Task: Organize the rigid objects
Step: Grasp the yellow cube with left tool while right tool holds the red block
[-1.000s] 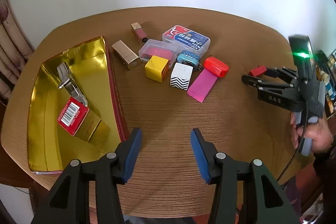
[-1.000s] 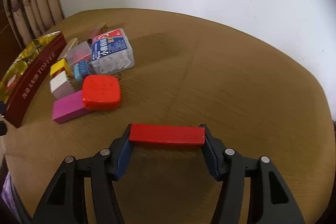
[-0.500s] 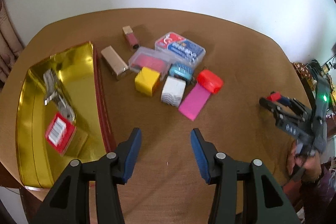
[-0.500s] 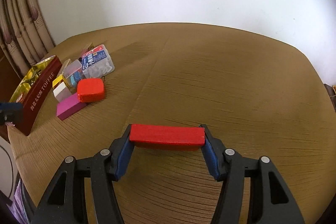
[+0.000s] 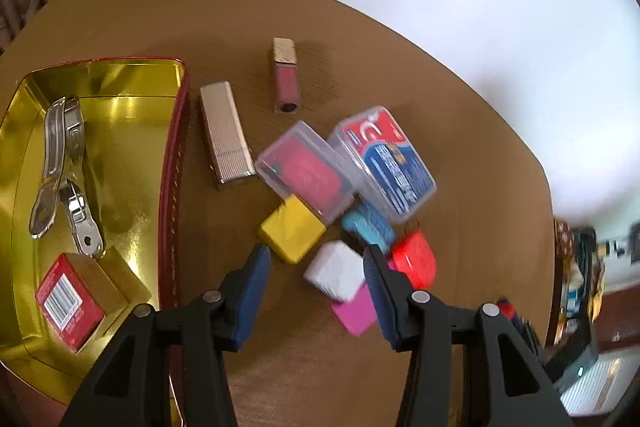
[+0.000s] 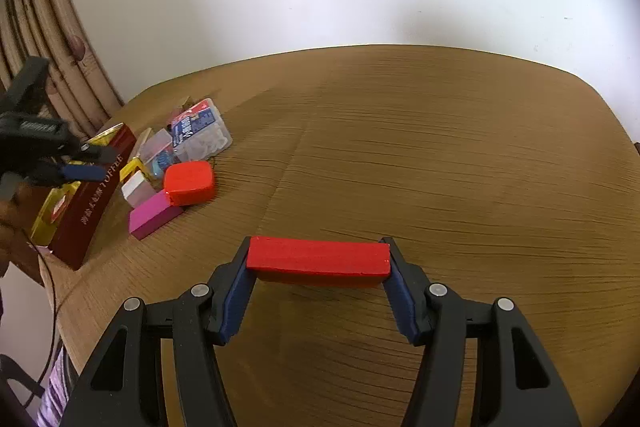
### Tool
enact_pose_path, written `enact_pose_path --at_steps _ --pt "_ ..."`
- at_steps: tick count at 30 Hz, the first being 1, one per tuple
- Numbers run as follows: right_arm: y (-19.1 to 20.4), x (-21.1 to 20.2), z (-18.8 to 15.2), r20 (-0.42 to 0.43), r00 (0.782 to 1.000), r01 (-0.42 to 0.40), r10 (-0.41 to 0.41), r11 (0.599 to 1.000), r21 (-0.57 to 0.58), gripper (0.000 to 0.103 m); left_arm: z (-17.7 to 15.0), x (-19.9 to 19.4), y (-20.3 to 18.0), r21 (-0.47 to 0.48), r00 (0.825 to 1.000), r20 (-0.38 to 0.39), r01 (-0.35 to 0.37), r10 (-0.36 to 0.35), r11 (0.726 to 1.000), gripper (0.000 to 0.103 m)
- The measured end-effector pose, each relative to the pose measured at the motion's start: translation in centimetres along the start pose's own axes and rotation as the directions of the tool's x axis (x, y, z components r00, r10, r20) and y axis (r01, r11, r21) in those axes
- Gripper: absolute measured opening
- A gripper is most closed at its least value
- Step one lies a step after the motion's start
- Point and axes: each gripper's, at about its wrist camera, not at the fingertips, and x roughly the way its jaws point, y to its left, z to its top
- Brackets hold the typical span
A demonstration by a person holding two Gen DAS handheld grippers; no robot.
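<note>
Red block [image 6: 318,261] sits crosswise between the pads of the right tool [image 6: 318,267], gripped end to end, so its long axis runs left to right across the lower middle of the right wrist view, above bare tabletop [image 6: 440,155]. From there the gold tin [image 6: 86,203] with its dark red wall lies far off at the left edge of that view, beyond the clutter, and the block's long axis points roughly toward it.

Nearer the clutter is the left tool [image 5: 316,267], its blue pads apart with nothing pressed between them. In the left wrist view a white block [image 5: 336,273] shows in the gap between the pads, lower middle of the frame; how far above it the tool hangs I cannot tell. A yellow block [image 5: 292,229] lies just up and left of it, a pink slab [image 5: 356,311] just below and right, and a rounded red piece [image 5: 414,261] to the right behind the right pad.

The tin fills the left of that frame, already holding clippers [image 5: 60,167] and a small red box [image 5: 68,307]. My guess: the white block is the left tool's coming pick, with a short carry leftward to the tin
</note>
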Motion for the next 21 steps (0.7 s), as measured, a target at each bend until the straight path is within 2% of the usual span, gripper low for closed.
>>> enact_pose_path --at_steps 10,14,17,21 --pt "-0.4 0.0 -0.1 0.0 0.999 -0.042 0.042 0.999 0.027 0.057 1.4 2.7 0.7 -0.089 0.996 -0.052 -0.07 0.066 0.994 0.05" --pt "-0.6 -0.1 -0.1 0.0 0.999 -0.047 0.047 0.998 0.034 0.057 1.8 3.2 0.6 -0.088 0.996 -0.059 -0.078 0.073 0.993 0.049" --pt "-0.6 -0.1 -0.1 0.0 0.999 -0.047 0.047 0.998 0.038 0.057 1.6 3.7 0.5 -0.083 0.995 -0.068 -0.074 0.068 0.994 0.044" --pt "-0.7 0.0 -0.1 -0.003 0.999 -0.049 0.049 0.997 0.053 0.057 1.1 3.6 -0.4 -0.044 0.993 -0.049 -0.109 0.106 0.993 0.043"
